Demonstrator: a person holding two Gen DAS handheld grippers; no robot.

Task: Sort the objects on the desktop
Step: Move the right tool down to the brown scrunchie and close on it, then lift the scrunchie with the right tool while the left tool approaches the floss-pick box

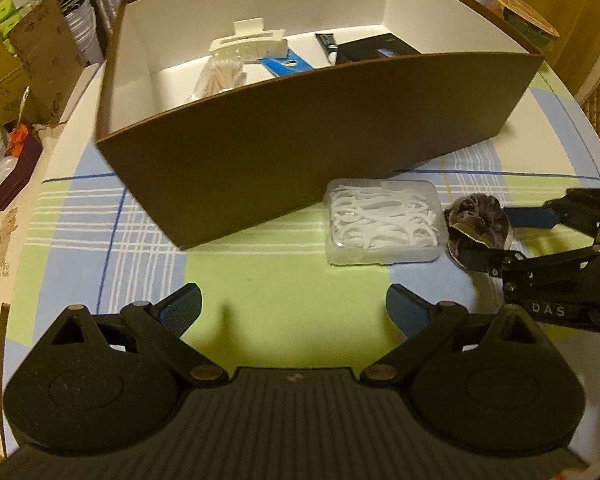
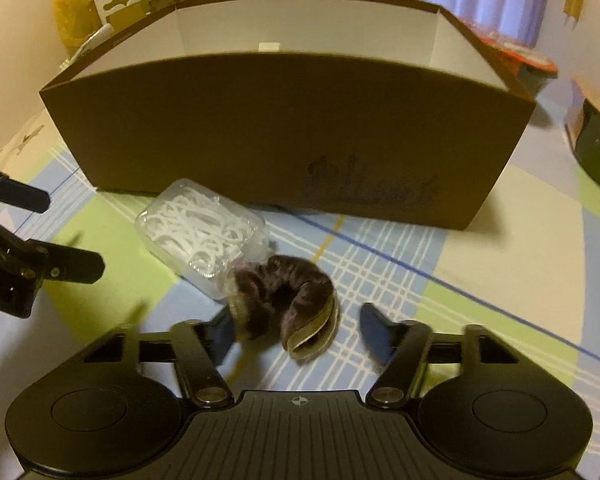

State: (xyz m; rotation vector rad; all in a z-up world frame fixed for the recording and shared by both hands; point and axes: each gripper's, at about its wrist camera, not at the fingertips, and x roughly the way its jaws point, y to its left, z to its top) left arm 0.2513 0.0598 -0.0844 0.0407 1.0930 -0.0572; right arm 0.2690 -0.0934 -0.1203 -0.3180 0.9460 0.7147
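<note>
A brown cardboard box (image 1: pixel 300 128) with white inside stands on the checked tablecloth; it also shows in the right wrist view (image 2: pixel 284 120). In it lie a white hair claw (image 1: pixel 248 42), cotton swabs (image 1: pixel 220 76), a blue card and dark items. A clear case of white floss picks (image 1: pixel 384 220) lies in front of it, also in the right wrist view (image 2: pixel 202 232). A dark purple scrunchie (image 2: pixel 288 300) lies between my right gripper's (image 2: pixel 300 328) open fingers, its left end against the left finger; it shows beside the case (image 1: pixel 478 220). My left gripper (image 1: pixel 294 312) is open and empty.
Cardboard boxes and bags (image 1: pixel 32 52) stand beyond the table's left edge. A round patterned tin (image 1: pixel 528 20) and a red-lidded bowl (image 2: pixel 516 52) sit behind the box on the right. A dark bin (image 2: pixel 596 148) stands at far right.
</note>
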